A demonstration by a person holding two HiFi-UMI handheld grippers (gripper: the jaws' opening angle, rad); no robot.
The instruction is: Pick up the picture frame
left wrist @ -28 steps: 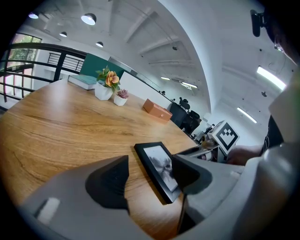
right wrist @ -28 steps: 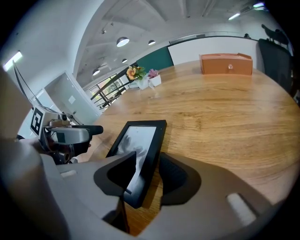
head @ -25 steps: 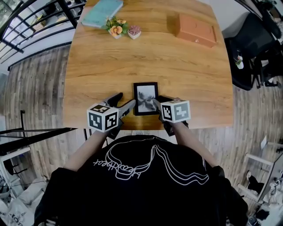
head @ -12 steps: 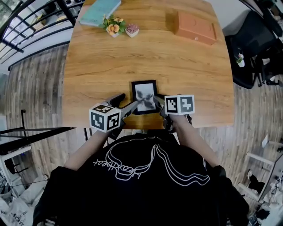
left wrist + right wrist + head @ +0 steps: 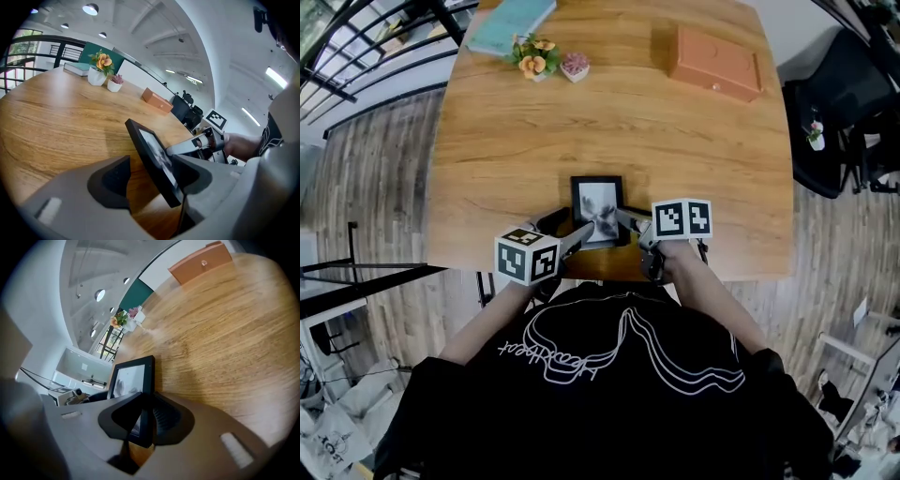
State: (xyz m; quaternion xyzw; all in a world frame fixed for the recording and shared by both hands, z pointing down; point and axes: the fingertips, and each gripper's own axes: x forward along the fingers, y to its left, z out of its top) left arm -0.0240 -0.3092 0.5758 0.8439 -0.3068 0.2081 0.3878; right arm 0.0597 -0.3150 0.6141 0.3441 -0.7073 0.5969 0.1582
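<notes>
Black-edged and tilted on a slant, the picture frame [image 5: 596,208] hung between two hand-held grippers over the near edge of a wooden table [image 5: 609,122], its shadow on the boards beneath. The right gripper [image 5: 628,223] had its dark pads pressed together on the frame's right-hand edge, one pad on the glass side and one on the back, as the right gripper view showed at the frame [image 5: 133,380] and at the gripper [image 5: 143,416]. The left gripper [image 5: 570,230] stood with its jaws parted around the frame's other side. In the left gripper view the frame [image 5: 152,159] leaned against the inner jaw of that gripper [image 5: 152,173], while a clear gap separated it from the outer jaw. Whether the frame's lowest corner touched the wood could not be told.

Well apart, at the far end of the table, lay an orange box [image 5: 717,64], a pot of orange flowers [image 5: 532,58], a small pink plant [image 5: 575,66] just beside it, and a teal book [image 5: 511,21]. The person holding the grippers wore a black shirt [image 5: 619,394] with a white line drawing.
</notes>
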